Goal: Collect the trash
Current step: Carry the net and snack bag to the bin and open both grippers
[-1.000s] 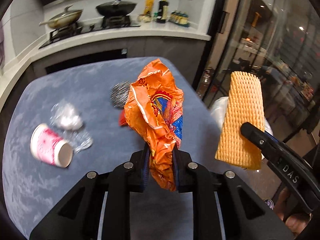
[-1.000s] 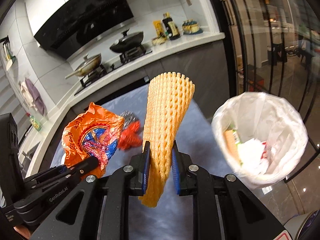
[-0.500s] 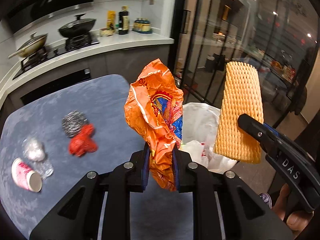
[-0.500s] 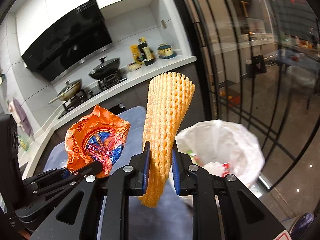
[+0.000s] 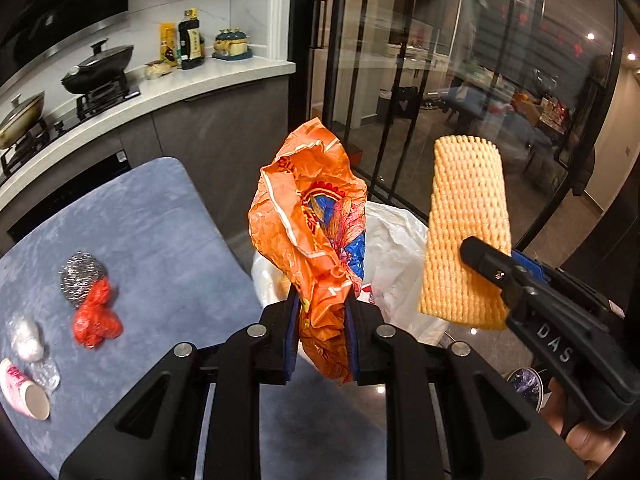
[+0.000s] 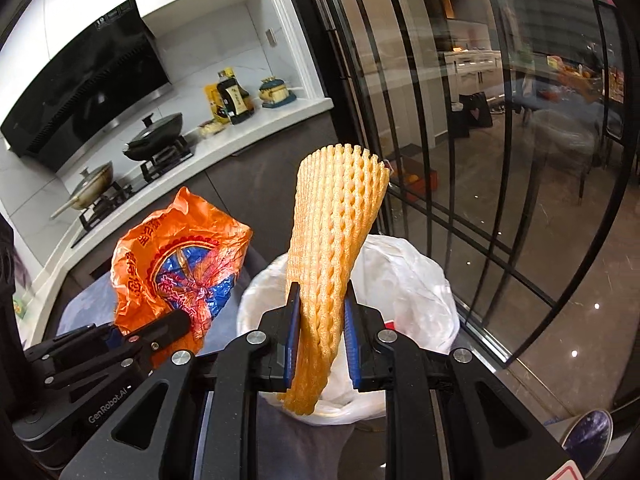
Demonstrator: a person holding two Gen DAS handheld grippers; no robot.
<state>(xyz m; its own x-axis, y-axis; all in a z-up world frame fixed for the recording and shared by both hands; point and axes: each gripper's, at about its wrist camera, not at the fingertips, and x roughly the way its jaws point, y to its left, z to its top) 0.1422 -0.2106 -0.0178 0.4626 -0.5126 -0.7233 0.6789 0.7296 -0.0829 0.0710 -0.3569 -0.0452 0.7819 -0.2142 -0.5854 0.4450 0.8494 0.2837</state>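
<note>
Above the white-lined bin (image 5: pixel 396 248) beside the grey worktop (image 5: pixel 168 240): two pieces of trash, both carried. Item one, orange snack wrapper (image 5: pixel 310 216), crumpled, clamped between the narrow-set jaws of the left gripper (image 5: pixel 321 334), its bulk standing up and forward of the pads. Item two, yellow foam fruit net (image 6: pixel 334 248), a tapering mesh sleeve, pinched low on its length by the right gripper (image 6: pixel 320 348), jaws likewise narrow, most of the net rising above them. Change noted: a second ago both views looked across the worktop with the bin off to the side; both grippers have since swung over, so that the bin mouth now lies directly behind and beneath each held item. Judgement: transport appears all but finished, and release of both pieces looks like the step due next. The wrapper hangs near the bin's worktop-side rim, the net nearer its middle; the two grippers sit side by side, close but not touching. Remaining on the worktop, uncollected: silver scouring ball (image 5: pixel 82 276), touching it a red crumpled scrap (image 5: pixel 96 318), clear plastic wrapping (image 5: pixel 26 338), and a pink-and-white paper cup (image 5: pixel 22 390) lying on its side. Task judged partly done.
</note>
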